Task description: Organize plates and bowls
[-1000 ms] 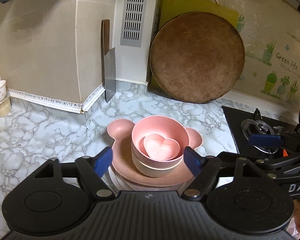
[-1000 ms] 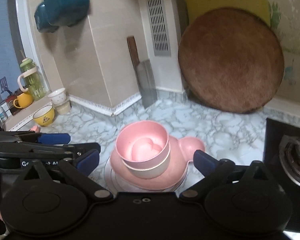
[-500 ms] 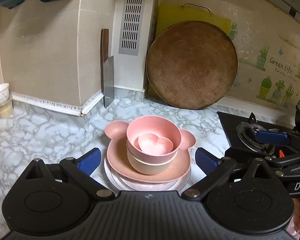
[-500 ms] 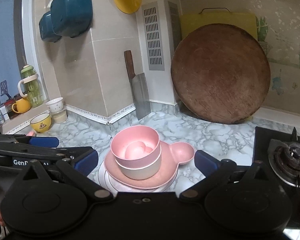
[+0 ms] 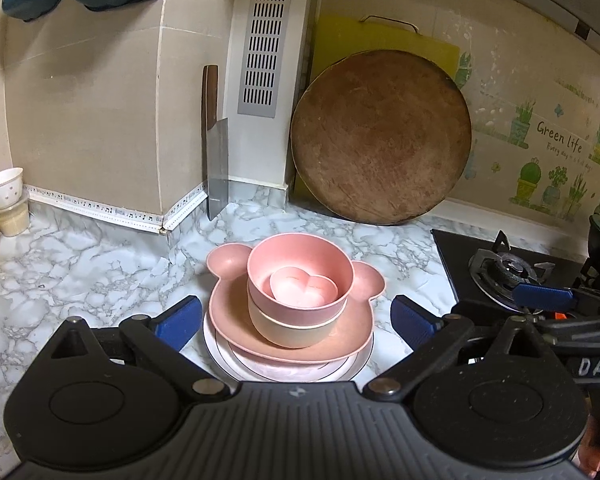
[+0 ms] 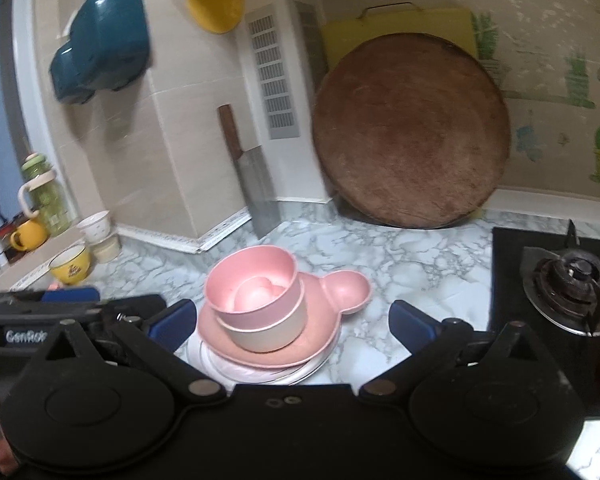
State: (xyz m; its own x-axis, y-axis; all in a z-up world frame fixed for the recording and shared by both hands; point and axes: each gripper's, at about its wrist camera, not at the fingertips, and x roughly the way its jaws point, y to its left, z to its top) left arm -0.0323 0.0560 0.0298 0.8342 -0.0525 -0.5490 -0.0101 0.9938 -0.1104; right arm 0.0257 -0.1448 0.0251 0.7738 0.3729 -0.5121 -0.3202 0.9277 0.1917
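Note:
On the marble counter (image 5: 80,280) stands one stack: white plates (image 5: 340,370) at the bottom, a pink bear-shaped plate (image 5: 232,312), a beige bowl (image 5: 292,330), a pink bowl (image 5: 300,258) and a small pink heart-shaped dish (image 5: 302,288) inside it. My left gripper (image 5: 296,320) is open wide, its blue pads on either side of the stack and clear of it. The right gripper (image 6: 292,320) is open just as wide, facing the same stack (image 6: 256,300) from the right and touching nothing. Each gripper shows at the edge of the other's view.
A cleaver (image 5: 217,176) leans on the back wall, with a round wooden board (image 5: 380,136) and a yellow cutting board (image 5: 440,46) to its right. The gas stove (image 5: 508,268) is at the right. Cups (image 5: 2,188) and a yellow mug (image 6: 70,266) stand at the left.
The left jaws have spread wider, away from the bowls they flanked closely. Both views now show more of the wall. The stack has not moved.

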